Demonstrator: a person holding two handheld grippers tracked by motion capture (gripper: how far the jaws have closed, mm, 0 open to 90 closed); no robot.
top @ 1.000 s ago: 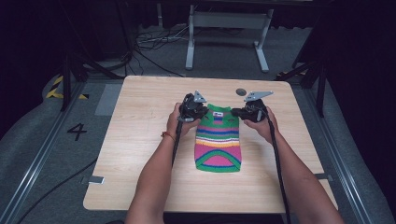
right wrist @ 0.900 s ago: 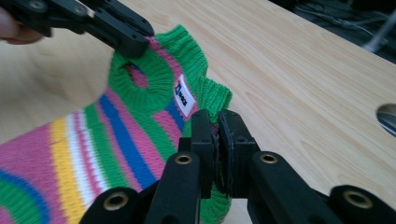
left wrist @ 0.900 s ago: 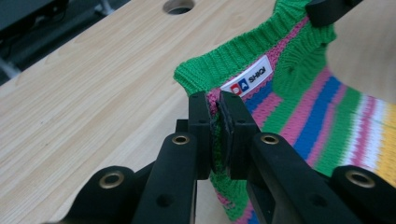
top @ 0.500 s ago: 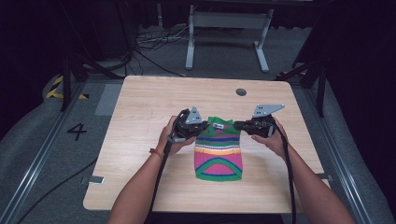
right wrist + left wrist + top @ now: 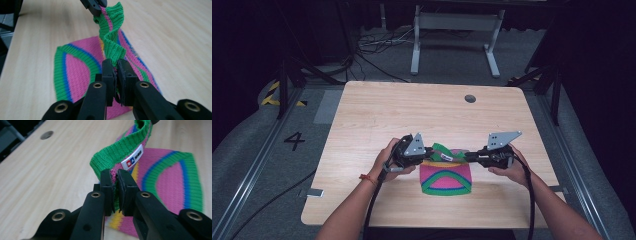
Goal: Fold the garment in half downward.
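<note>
We saw a light wooden tabletop point(image 5: 377, 120) filling the middle of the high view, with a small round hole point(image 5: 470, 98) near its upper right edge. Beyond it, at the top of the frame, stood a grey metal frame point(image 5: 452, 35) on a dark floor, with cables point(image 5: 372, 47) trailing at upper left. A "4" mark point(image 5: 294, 141) lay on the floor left of the tabletop, and yellow-black tape point(image 5: 274, 95) showed above it.

A striped knit garment point(image 5: 445, 175) in pink, green, blue and yellow lay at lower centre of the tabletop, its lower part flat and its upper green edge lifted off the wood. A white label point(image 5: 132, 160) sat just inside that edge.

The left gripper point(image 5: 428, 155), held in the person's left hand point(image 5: 387, 160), had its jaws closed tight on the left end of the lifted edge, as its own view showed point(image 5: 114, 190). The right gripper point(image 5: 467, 156), in the right hand point(image 5: 512, 167), was likewise clamped on the right end point(image 5: 115, 75). The ribbed green band point(image 5: 112, 42) hung twisted between the two. Nothing else stood on the tabletop near the garment.
</note>
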